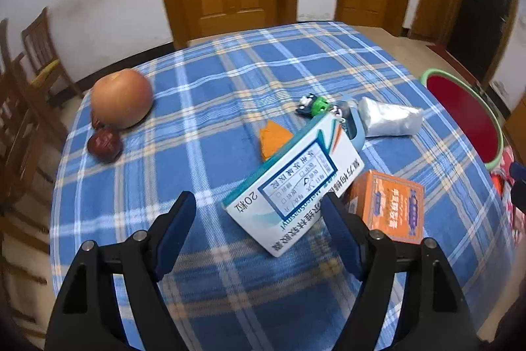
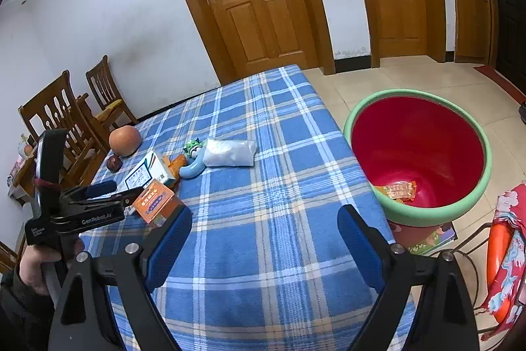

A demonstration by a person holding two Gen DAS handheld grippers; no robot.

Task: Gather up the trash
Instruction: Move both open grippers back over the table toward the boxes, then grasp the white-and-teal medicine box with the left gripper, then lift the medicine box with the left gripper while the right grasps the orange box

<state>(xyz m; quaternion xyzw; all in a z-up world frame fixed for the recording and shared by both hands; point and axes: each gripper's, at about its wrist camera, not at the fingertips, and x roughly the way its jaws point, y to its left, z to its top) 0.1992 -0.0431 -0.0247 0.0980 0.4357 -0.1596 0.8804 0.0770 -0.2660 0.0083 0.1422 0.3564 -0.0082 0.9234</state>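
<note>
While hovering over the bench (image 1: 230,301): left gripper (image 1: 259,206) jaws gaping, white box (image 1: 292,183) tilting between, unpressed; right gripper (image 2: 264,219) jaws gaping, holding nothing.

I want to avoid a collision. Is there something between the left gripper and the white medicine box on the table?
Nothing visible stands between them. The left gripper is open, and the white medicine box lies just ahead, partly between its fingers. The orange box sits close beside the white box, just behind one finger, so that finger could bump it.

boxes (image 1: 292,176) on table (image 1: 230,68), bin (image 2: 417,153) beside
</note>
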